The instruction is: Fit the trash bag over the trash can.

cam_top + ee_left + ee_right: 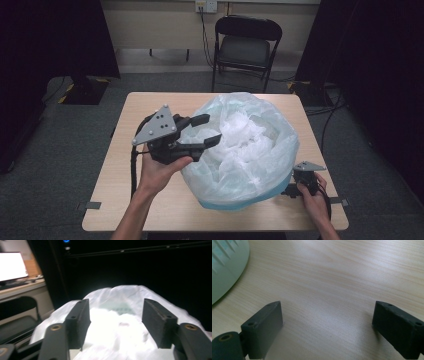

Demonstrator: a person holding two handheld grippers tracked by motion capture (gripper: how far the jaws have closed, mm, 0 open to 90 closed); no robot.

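Left tongs (212, 130) hover at the left shoulder of the plastic bag (245, 150), jaws spread, nothing between them; the film lies just ahead of the pads (79, 320) in the left gripper view. Right tongs (327, 325) rest low on the table (125, 165) at the near right corner, jaws spread wide over bare wood, gripping nothing.

Bag: translucent white, puffed up, draped over a pale blue basin (240, 204) whose rim shows at the near edge. It sits mid-table, slightly right of centre, mouth bunched and open upward.

Step in hand, as I judge it: take a fold of the bag's rim with the left tongs. To do it well, I come in level, gather a doubled pleat rather than one layer, and close slowly so the film does not slip or tear. Right tongs could steady the basin rim, which shows at the left edge of the right gripper view.

Surroundings: folding chair (247, 47) beyond the far edge, cables on the floor, well apart. Nothing blocks the reach; the bag's own bulge hides its far side.
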